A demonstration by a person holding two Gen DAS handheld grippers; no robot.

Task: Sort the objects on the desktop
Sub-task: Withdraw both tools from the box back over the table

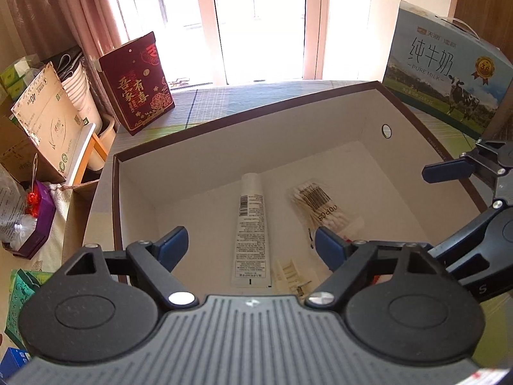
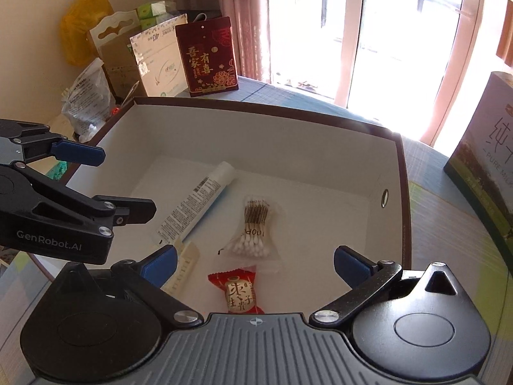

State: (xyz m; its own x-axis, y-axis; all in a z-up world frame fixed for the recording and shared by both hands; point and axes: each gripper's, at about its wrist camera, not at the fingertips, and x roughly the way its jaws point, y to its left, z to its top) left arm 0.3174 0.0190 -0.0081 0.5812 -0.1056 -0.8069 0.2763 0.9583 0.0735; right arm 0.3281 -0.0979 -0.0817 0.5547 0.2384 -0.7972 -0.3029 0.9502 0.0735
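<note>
A white open box (image 1: 243, 138) with a dark rim stands on the table; it also shows in the right wrist view (image 2: 256, 128). Inside lie a white tube (image 1: 250, 229) (image 2: 195, 203), a bag of cotton swabs (image 1: 320, 207) (image 2: 253, 227), a cream comb-like piece (image 1: 288, 272) (image 2: 184, 268) and a red candy packet (image 2: 239, 288). My left gripper (image 1: 251, 247) is open and empty above the tube, and shows at the left of the right wrist view (image 2: 118, 183). My right gripper (image 2: 255, 264) is open and empty above the candy packet and swabs, and shows at the right of the left wrist view (image 1: 445, 170).
A red gift box (image 1: 136, 86) (image 2: 208, 57) stands behind the white box. A milk carton case (image 1: 449, 80) (image 2: 484, 160) stands at the right. Cardboard boxes, bags and stacked cups (image 1: 77, 93) crowd the left side. A purple box (image 1: 38, 221) sits at the left.
</note>
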